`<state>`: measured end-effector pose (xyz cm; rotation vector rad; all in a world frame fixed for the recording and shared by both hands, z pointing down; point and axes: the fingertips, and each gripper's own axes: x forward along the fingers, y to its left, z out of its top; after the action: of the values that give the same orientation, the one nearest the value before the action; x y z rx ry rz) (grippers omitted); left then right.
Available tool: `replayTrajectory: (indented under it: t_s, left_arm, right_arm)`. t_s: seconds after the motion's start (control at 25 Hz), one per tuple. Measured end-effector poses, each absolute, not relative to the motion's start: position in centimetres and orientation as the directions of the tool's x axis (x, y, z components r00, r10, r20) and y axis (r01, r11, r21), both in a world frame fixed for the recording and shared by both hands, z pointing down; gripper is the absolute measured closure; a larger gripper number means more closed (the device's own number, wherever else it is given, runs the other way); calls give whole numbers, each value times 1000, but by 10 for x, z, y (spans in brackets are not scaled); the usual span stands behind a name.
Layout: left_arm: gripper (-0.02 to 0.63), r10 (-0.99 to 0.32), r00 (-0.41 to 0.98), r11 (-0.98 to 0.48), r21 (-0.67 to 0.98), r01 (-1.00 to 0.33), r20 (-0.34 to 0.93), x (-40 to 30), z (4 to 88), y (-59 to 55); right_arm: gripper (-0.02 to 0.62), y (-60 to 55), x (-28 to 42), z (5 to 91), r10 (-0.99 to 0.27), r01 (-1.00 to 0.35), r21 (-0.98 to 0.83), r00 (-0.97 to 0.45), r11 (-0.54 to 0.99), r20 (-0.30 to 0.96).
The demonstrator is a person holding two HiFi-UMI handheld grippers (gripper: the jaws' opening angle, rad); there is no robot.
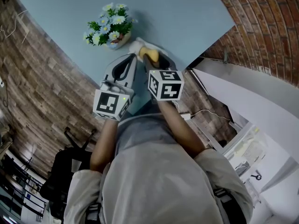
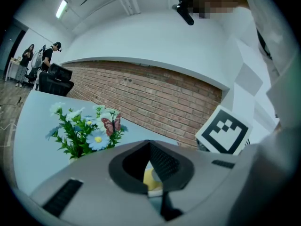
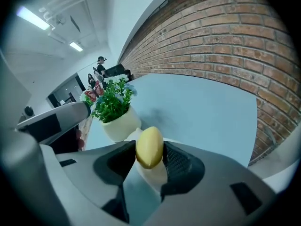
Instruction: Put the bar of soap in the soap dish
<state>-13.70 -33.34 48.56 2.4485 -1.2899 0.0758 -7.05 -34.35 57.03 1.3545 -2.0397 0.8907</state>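
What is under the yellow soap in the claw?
A white soap dish lies below the bar of soap, on the light blue table. The soap and the right claw cover most of it, so its inside is hidden.

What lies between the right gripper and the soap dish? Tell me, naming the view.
Only the bar of soap, held in the right gripper, with the white soap dish showing just below. The right gripper view shows this.

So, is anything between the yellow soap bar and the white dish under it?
Nothing visible. The yellow oval bar of soap, between the right gripper's jaws, is directly over the white soap dish. The white flower pot stands behind, off the path.
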Motion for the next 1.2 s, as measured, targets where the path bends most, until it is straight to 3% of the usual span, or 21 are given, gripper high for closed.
replayTrajectory:
  t_s: [1.2]
  left_arm:
    - [607,-789,580,-520,283,-806,202,-131,477,-324]
  right_arm:
    - [402,-333,-47,557,-648,-951,-169,-300,258,700]
